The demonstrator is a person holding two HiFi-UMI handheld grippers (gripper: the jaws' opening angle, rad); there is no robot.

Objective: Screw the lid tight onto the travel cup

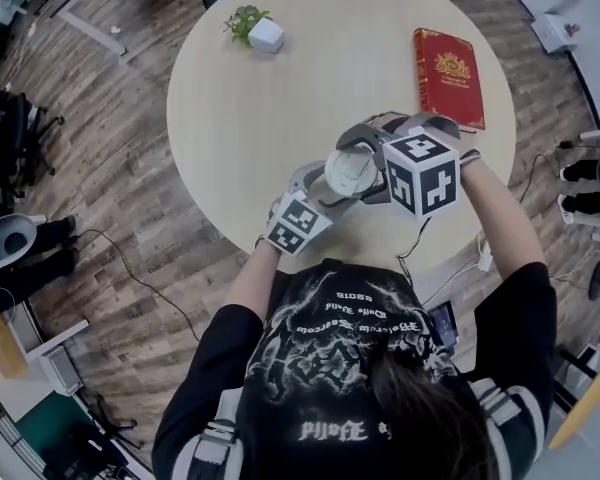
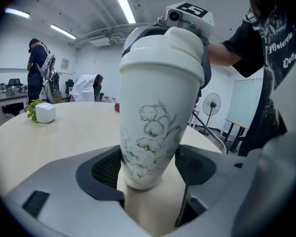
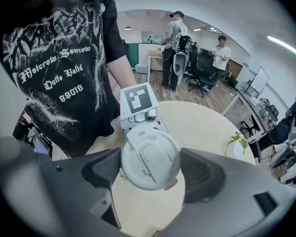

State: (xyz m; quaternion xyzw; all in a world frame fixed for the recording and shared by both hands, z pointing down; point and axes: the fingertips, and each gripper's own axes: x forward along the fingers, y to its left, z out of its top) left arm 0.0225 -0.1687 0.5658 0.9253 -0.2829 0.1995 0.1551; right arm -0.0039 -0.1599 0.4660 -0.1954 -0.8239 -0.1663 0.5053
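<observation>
A white travel cup [image 2: 155,117] with a grey flower print stands near the front edge of the round table [image 1: 240,118]. Its white lid [image 3: 150,157] with a flip tab sits on top. My left gripper [image 2: 150,169] is shut on the cup's narrow base, a pad pressing each side. From above, my right gripper [image 3: 152,172] reaches over the cup, and its pads lie against the lid's rim on both sides. In the head view both grippers meet at the lid [image 1: 351,173], and the cup's body is hidden beneath it.
A red book [image 1: 448,76] lies at the table's far right. A small potted plant [image 1: 252,26] in a white pot stands at the far left. Cables run across the wooden floor by the table's near edge. People stand far off in the room.
</observation>
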